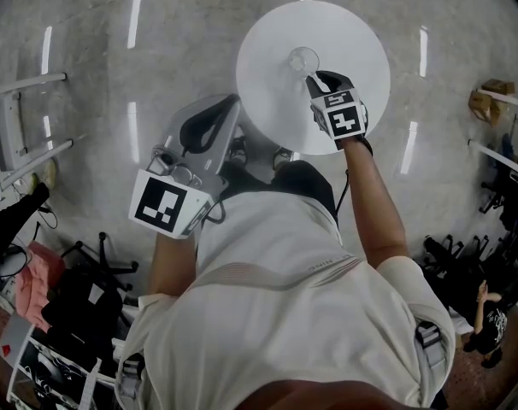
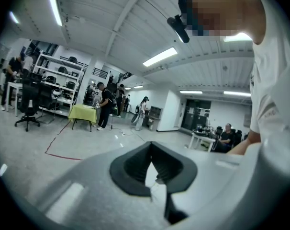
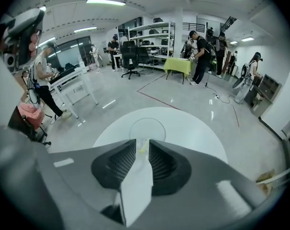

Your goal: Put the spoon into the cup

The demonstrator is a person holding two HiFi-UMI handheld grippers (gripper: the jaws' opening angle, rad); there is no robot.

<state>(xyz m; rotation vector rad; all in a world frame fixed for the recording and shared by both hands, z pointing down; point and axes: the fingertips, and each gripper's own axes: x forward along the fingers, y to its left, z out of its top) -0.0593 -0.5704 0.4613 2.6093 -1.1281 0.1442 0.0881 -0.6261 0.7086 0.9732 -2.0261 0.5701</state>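
A clear glass cup [image 1: 303, 59] stands near the middle of the round white table [image 1: 362, 32]. My right gripper [image 1: 314, 80] hovers at the cup's near side, its marker cube behind it. In the right gripper view the cup [image 3: 147, 127] shows as a clear rim just past the jaws. The right gripper [image 3: 142, 145] is shut on a thin, pale yellowish spoon [image 3: 143, 146], of which only a sliver shows. My left gripper [image 1: 229, 109] is held off the table's left edge. In its own view the left gripper [image 2: 152, 166] is shut and empty, aimed out into the room.
A white rack [image 1: 20, 135] stands at the left and black chairs [image 1: 88, 289] at the lower left. More gear lies at the right [image 1: 498, 186]. Far off are a yellow-green table [image 3: 177, 66], shelving and several people.
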